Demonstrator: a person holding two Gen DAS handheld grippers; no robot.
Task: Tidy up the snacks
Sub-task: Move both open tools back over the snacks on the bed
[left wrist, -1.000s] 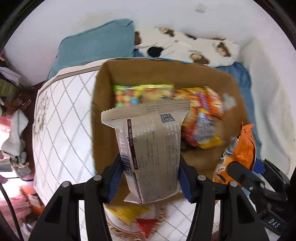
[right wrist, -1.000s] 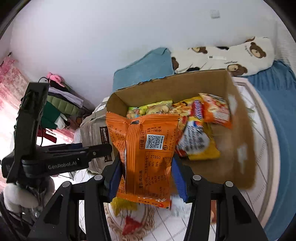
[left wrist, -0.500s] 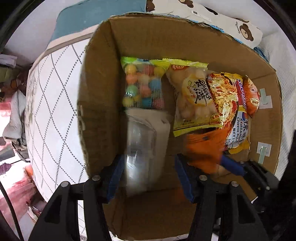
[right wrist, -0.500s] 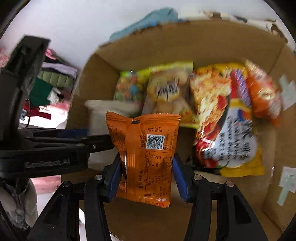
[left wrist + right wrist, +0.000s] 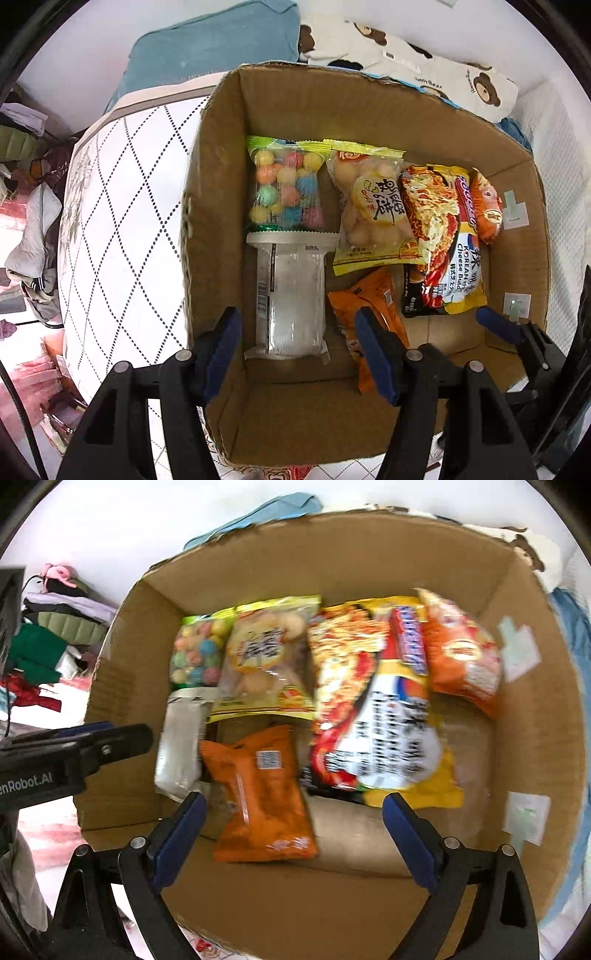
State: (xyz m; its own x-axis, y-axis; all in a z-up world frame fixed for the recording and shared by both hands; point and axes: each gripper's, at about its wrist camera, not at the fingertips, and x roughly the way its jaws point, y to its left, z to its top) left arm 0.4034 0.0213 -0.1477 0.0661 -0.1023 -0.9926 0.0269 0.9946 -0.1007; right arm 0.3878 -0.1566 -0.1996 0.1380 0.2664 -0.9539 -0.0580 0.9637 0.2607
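1. Your left gripper (image 5: 301, 354) is opening; the silver packet (image 5: 291, 295) lies free on the box (image 5: 218, 206) floor.
2. Your right gripper (image 5: 291, 836) is spreading wide, with the orange packet (image 5: 258, 794) loose beneath.
3. Candy bag (image 5: 284, 184) and noodle pack (image 5: 373, 709) crowd the far side.

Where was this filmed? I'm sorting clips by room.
Most likely a bedroom. The cardboard box of snacks sits on a quilted mattress, with a bear-print pillow and a blue pillow behind it, and piled clothes to one side.

Right hand-held gripper (image 5: 291, 834) opening over orange packet (image 5: 260, 794) in cardboard box (image 5: 332, 550)
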